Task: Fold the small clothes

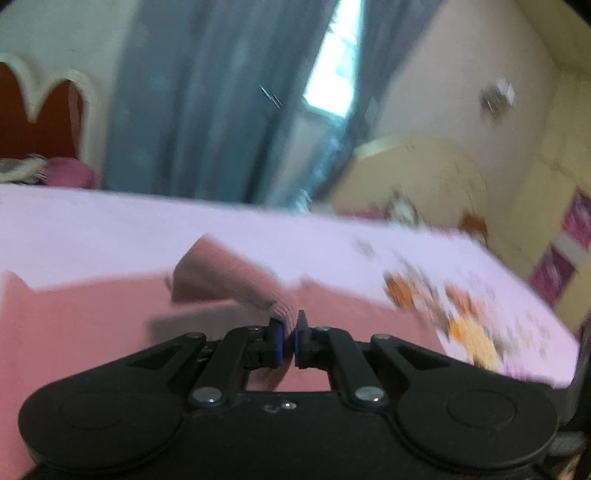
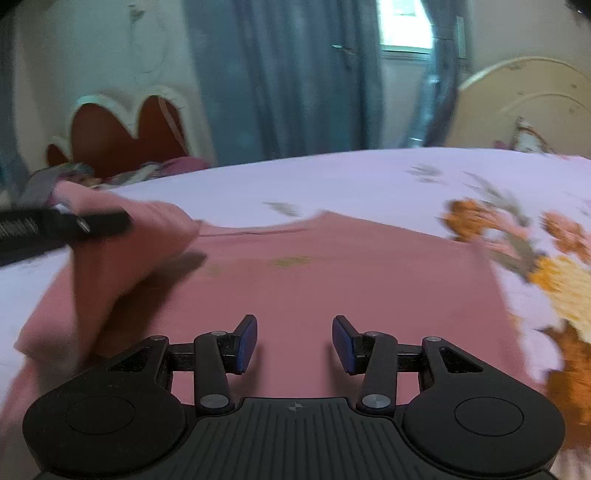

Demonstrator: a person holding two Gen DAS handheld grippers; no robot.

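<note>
Centrally, left gripper [image 1: 289,339]: blue pads closed together, pinching the ribbed cuff of a pink sleeve [image 1: 229,277], which is lifted and drawn across the garment. From the right wrist view the same gripper enters at the left edge with pink cloth bunched around it. Right gripper [image 2: 294,343]: jaws partly open, nothing between them, hovering over the garment's near portion. Pink garment [image 2: 332,295]: small top, spread mostly flat on the bed, faint yellowish marks near its middle. Bedsheet [image 2: 332,177]: pale lilac, orange and yellow floral print toward the right. Beyond: cream headboard [image 2: 524,96], blue-grey curtains [image 2: 288,81], bright window [image 2: 404,22]. Views blurred.
</note>
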